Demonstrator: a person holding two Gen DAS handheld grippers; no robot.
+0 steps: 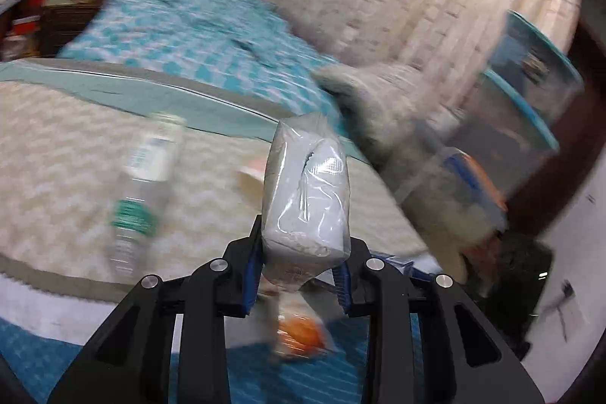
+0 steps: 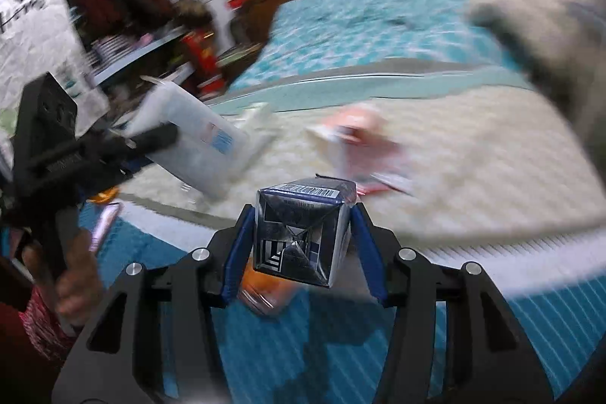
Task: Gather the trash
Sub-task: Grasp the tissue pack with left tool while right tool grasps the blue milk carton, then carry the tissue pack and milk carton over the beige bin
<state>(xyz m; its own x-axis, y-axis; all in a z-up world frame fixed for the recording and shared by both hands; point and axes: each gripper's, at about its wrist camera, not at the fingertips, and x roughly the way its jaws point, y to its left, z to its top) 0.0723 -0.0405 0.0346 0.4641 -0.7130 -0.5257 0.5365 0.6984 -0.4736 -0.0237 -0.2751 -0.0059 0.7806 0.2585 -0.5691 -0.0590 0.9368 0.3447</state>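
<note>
- The left tongs are clamped on a pale tissue pack: a soft, grey-white block wrapped in clear crinkled plastic, with a slit along its top face. It stands out forward from the blue pads, above the bed.
- In the right wrist view the same pack shows at the left, held by the left tongs, with a small blue-and-red label on its side; a person's hand grips the handle beneath.
- The right tongs are clamped on a small carton: a boxy shape, dark blue and white, with a shiny folded end facing the camera and a barcode along its top edge.
- A clear plastic bottle with a green-and-white label lies on the cream blanket, to the left of the tissue pack.
- A pink-and-white wrapper, blurred, lies on the same blanket beyond the carton.
- Something orange in clear wrap lies below the left tongs, on the teal cover; too blurred to name.
</note>
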